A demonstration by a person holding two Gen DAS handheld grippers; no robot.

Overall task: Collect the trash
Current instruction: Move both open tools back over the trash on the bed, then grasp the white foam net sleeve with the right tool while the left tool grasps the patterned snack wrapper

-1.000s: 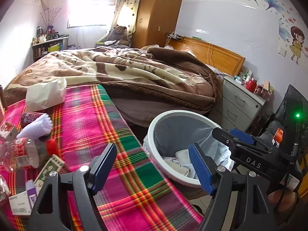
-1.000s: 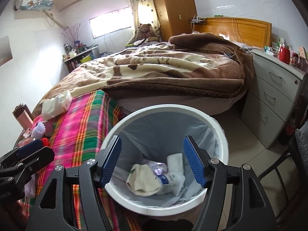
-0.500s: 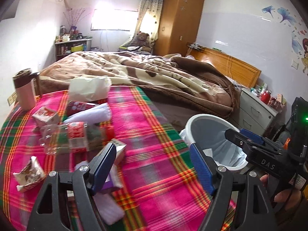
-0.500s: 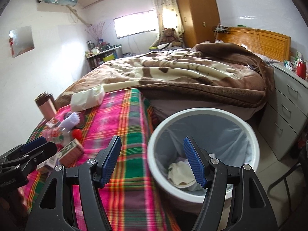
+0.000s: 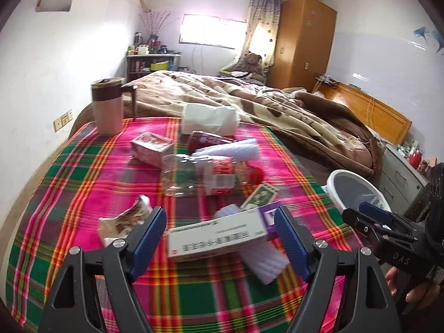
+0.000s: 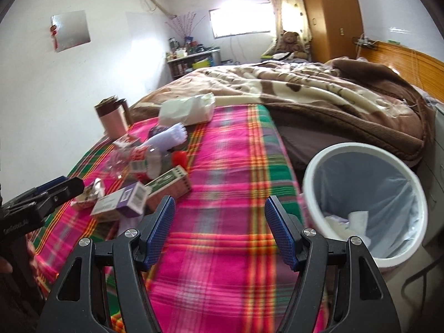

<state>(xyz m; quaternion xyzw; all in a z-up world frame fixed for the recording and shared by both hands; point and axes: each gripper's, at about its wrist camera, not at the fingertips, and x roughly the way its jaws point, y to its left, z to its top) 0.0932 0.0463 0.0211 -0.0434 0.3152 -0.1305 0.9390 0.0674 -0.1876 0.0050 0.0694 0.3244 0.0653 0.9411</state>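
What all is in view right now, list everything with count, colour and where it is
plaid cloth: one, pink and green, covering the table
medicine box: one, white and purple, nearest the left claw
foam sheets: two, white, one under the box, one mid-table
crumpled wrapper: one, silvery, near left
plastic bottle: one, clear, red cap, centre, lying down
green box: one, beside the bottle
red carton: one, far left
tissue pack: one, white, far edge
thermos mug: one, pink and brown, far corner
trash bin: one, white, lined, right of table
left claw: open
right claw: open
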